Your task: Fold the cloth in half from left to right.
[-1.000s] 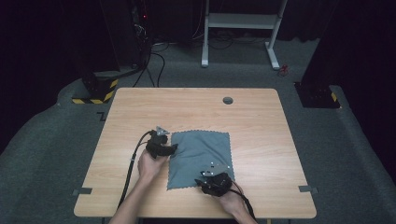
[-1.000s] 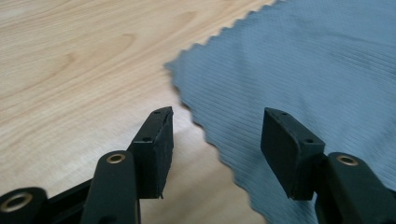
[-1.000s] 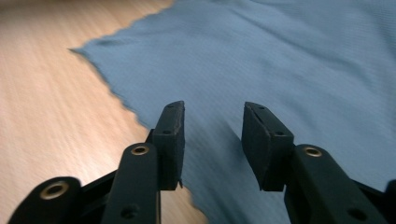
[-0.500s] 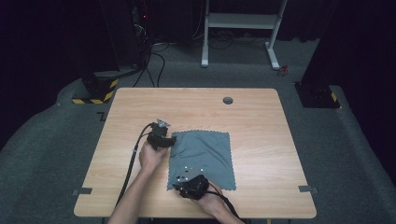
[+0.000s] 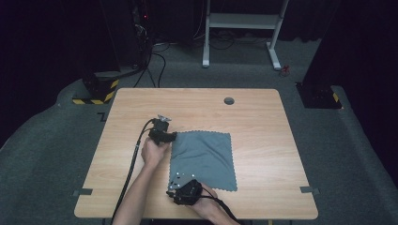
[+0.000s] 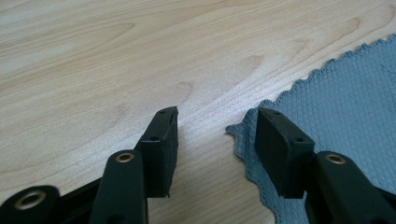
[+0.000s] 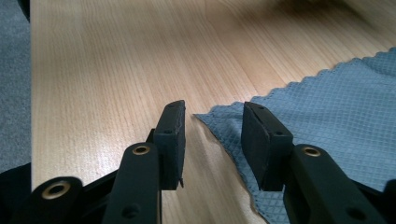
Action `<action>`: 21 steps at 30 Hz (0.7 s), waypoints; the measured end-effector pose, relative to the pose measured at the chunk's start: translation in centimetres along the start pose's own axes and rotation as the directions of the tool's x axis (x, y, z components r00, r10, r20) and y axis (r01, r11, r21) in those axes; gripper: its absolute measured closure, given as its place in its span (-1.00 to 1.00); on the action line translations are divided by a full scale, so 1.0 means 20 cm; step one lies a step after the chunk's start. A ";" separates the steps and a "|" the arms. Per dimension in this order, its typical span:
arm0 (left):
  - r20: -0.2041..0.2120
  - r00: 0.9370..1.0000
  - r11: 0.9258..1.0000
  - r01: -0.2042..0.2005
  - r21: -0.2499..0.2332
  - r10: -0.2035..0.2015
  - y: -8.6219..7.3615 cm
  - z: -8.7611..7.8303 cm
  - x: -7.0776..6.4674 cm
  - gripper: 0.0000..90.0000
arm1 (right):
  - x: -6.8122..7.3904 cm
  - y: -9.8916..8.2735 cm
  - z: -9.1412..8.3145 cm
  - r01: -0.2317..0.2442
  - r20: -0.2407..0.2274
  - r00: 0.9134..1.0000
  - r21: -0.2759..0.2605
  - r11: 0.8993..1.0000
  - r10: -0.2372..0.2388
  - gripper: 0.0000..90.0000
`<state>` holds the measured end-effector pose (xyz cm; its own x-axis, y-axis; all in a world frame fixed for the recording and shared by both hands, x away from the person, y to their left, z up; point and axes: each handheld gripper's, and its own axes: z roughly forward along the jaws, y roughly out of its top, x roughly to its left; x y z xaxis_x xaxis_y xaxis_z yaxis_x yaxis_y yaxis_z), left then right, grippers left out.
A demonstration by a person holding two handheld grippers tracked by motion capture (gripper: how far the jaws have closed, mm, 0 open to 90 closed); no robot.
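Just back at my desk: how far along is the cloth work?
Done: the cloth lies flat on the table. In hand: the left tongs and right tongs each sit open at a left corner, nothing pinched. Left: gripping and whatever handling follows.

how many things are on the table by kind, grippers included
grey cloth: 1
black grippers: 2, the left gripper and the right gripper, each open at a cloth corner
total: 3
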<state>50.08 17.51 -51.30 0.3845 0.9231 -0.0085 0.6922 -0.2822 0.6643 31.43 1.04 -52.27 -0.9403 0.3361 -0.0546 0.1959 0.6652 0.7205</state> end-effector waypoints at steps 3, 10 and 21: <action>0.000 1.000 1.000 -0.002 -0.008 0.002 0.01 0.01 0.00 0.13 | 0.00 0.00 0.00 -0.011 -0.004 1.000 0.002 1.000 0.011 0.44; 0.014 1.000 1.000 -0.009 -0.029 0.009 0.01 0.02 -0.01 0.48 | 0.01 0.00 -0.01 -0.001 0.034 0.999 0.013 1.000 0.001 0.83; 0.066 0.998 1.000 -0.008 -0.019 0.009 0.03 0.03 -0.02 0.99 | 0.02 0.00 -0.01 -0.002 0.059 0.998 0.006 1.000 0.002 1.00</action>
<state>50.63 16.85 -51.33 0.4302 0.9013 -0.0513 0.6773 -0.2846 0.6785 31.11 1.04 -52.22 -0.9218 0.3761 -0.0944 0.1995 0.6687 0.7162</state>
